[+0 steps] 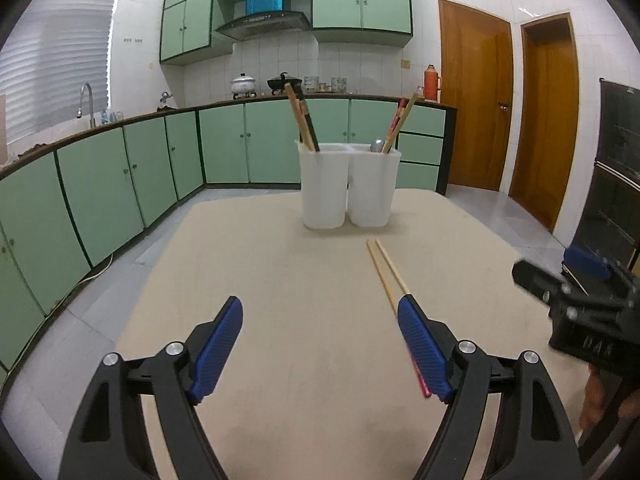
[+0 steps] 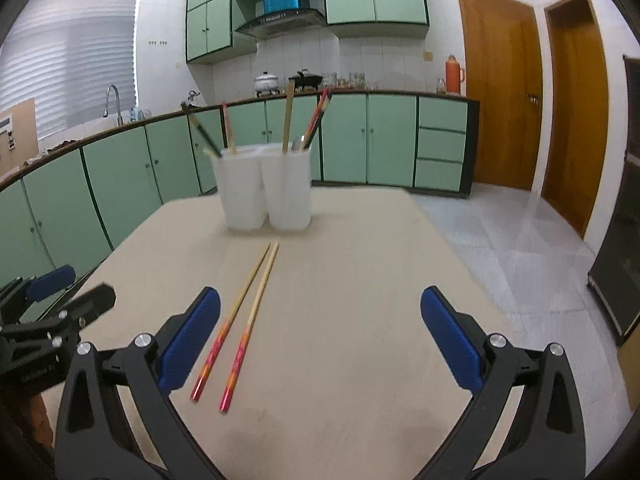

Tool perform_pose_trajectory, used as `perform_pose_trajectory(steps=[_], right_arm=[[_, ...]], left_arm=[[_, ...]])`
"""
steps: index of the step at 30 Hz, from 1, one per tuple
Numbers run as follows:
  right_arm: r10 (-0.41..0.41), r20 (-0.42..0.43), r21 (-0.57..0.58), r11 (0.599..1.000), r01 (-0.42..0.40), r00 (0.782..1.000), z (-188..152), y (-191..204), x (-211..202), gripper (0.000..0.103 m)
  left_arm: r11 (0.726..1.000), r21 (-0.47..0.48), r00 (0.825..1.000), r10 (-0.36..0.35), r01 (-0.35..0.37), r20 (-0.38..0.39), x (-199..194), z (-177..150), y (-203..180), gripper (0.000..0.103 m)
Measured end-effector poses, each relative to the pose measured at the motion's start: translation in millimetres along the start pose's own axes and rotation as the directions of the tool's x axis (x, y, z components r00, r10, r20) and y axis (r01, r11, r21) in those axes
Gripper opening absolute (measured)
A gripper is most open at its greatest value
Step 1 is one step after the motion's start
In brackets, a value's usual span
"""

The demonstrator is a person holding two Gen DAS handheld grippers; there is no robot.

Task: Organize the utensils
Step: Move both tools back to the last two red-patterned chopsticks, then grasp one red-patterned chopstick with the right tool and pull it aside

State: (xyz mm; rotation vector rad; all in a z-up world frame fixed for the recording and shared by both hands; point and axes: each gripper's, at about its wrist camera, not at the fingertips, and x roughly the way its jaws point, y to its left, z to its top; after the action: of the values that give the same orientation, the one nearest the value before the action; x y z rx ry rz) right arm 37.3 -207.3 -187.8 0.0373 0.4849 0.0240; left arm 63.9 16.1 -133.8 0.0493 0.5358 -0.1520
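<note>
From the left wrist view, the white two-compartment utensil holder [image 1: 347, 186] stands at the far part of the beige table [image 1: 280, 320] and is already partly filled: wooden and dark chopsticks lean in its left cup, red-patterned chopsticks and what looks like a spoon bowl sit in its right cup. One pair of chopsticks [image 1: 386, 270] lies on the table, apart from the holder, its near ends hidden behind the right finger of the left gripper [image 1: 320, 344], whose jaws are spread wide with nothing between them. The right gripper [image 1: 576, 300] shows at the frame's right edge. From the right wrist view, the same chopsticks [image 2: 244, 320] lie flat with pink-patterned handles nearest the camera, just inside the left finger of the right gripper [image 2: 320, 340], whose jaws are likewise wide apart and pinch nothing. By my reading, most sorting is done; this last pair remains to be picked up and dropped into a cup.
</note>
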Motion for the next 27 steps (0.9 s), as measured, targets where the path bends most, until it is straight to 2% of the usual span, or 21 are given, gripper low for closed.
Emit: perform_pose_trajectory(steps=[9,11,13,17,22,27], right_arm=[[0.008,-0.057,-0.047,0.999,-0.011,0.998,-34.4,32.9,3.8,0.096],[0.017,-0.070,-0.069,0.997,-0.021,0.997,-40.2,40.0,4.7,0.090],[0.022,-0.087,-0.089,0.996,-0.030,0.996,-42.7,45.6,6.1,0.079],[0.008,-0.117,-0.098,0.995,-0.020,0.993,-49.6,51.9,10.4,0.073],[-0.001,-0.166,-0.099,0.995,-0.015,0.986,-55.6,54.9,19.4,0.053],[0.007,-0.193,-0.111,0.993,-0.029,0.981,-58.8,55.3,24.1,0.040]], left_arm=[[0.999,-0.009,0.999,0.044,-0.044,-0.009,-7.2,-19.4,11.9,0.078],[0.999,-0.008,0.999,0.051,-0.051,-0.004,-9.5,-20.8,13.6,0.078],[0.998,-0.012,0.999,0.054,-0.054,-0.001,-10.3,-20.6,15.7,0.078],[0.998,-0.030,0.999,0.052,-0.052,0.002,-11.1,-21.9,20.2,0.078],[0.998,-0.041,0.999,0.049,-0.049,0.000,-10.0,-23.6,23.4,0.078],[0.998,-0.049,0.999,0.043,-0.043,-0.006,-7.5,-23.7,24.0,0.078]])
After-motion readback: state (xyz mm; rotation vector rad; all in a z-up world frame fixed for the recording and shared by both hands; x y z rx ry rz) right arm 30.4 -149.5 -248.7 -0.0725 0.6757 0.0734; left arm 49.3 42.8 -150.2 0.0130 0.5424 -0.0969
